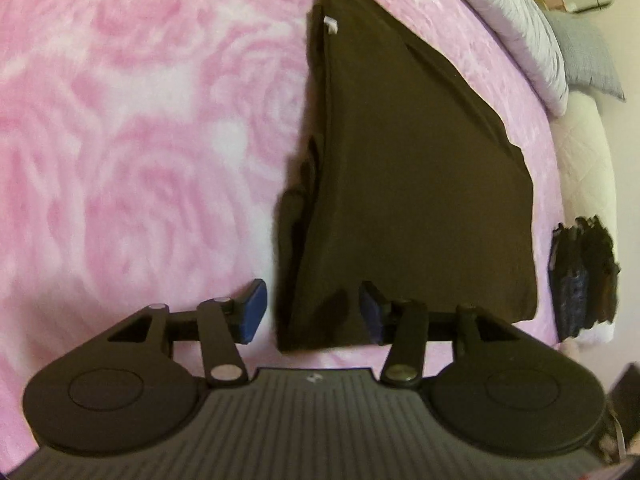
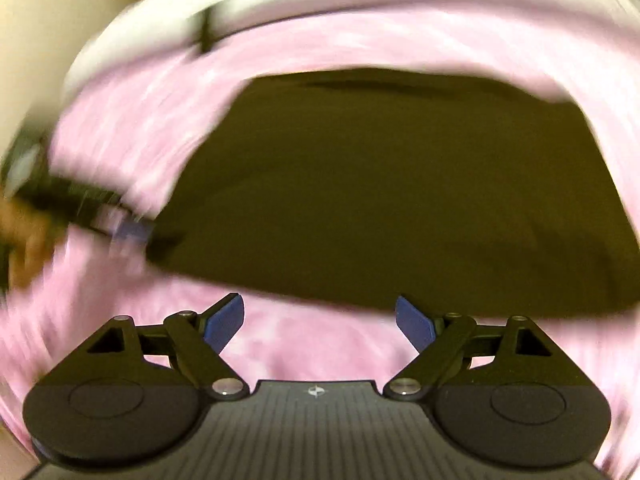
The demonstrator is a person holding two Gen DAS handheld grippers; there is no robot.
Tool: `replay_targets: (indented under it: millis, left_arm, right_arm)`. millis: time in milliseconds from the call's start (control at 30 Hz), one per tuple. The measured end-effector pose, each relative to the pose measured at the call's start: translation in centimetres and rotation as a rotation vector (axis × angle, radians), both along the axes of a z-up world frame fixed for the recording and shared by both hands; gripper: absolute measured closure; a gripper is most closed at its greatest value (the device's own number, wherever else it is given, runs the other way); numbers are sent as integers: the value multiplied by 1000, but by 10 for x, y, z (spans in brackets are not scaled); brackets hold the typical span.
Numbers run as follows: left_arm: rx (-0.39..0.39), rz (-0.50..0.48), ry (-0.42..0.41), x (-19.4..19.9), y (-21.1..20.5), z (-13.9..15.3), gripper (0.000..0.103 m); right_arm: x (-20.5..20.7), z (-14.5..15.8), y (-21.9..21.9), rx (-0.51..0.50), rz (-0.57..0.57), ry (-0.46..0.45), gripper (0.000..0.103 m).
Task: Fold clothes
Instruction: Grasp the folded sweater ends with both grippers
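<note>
A folded dark garment [image 1: 408, 168] lies on the pink rose-patterned bedspread [image 1: 140, 140], its near corner between the left gripper [image 1: 312, 312]'s parted, non-pressing pads, while the right gripper [image 2: 320, 320] gapes empty.

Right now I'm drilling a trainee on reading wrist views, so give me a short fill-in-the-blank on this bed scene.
1. The folded dark garment lies on a bedspread coloured ____.
2. The small tag on the garment is ____.
3. The right gripper has its jaws ____, nothing between them.
4. The pads of the left gripper are coloured ____.

Missing words: pink; white; open; blue
</note>
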State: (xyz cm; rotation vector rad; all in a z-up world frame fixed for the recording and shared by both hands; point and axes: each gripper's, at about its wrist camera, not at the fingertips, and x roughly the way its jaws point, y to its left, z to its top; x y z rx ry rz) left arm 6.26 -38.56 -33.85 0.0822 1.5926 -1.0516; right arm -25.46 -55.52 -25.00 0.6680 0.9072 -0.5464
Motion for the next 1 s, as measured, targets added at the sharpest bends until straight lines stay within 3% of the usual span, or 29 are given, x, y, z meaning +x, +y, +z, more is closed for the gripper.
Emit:
replay_targets:
  millis: [100,200,333,367,433,467,500,600,800,1000]
  left_arm:
    - [-5,47,53,-3,6,-7,49]
    - [-41,144,188,-1,9,-19,49]
    - [-41,139,205,-10,1,-25,78]
    - [-38,144,199,-11,1,-25,83]
    - [-46,164,192,-12,0,-26,90]
    - [-52,168,182,-13,0,-24,90]
    - [-57,166,168,-14,1,-22,92]
    - [-64,148,124,-18,6,-12,94]
    - [-105,127,86,-27,28,18,94]
    - [-61,69,103,-71,66,43,95]
  right_arm:
    - [-73,-13,-48,111,-277,-53,17]
    - [-131,-32,-91,192,-509,-171,19]
    - [-173,-60,-122,256,-729,-326,28]
    - [-179,-66,-127,274,-775,-361,35]
    - [-183,-73,-133,289,-823,-401,38]
    - [-185,-76,-136,297,-847,-420,46]
    - [-185,-78,-140,309,-859,-427,62]
    - [-185,-78,-151,334,-878,-399,95]
    - [-202,-46,-148,322,-799,-271,100]
    - [-238,-9,-116,319,-735,-162,101]
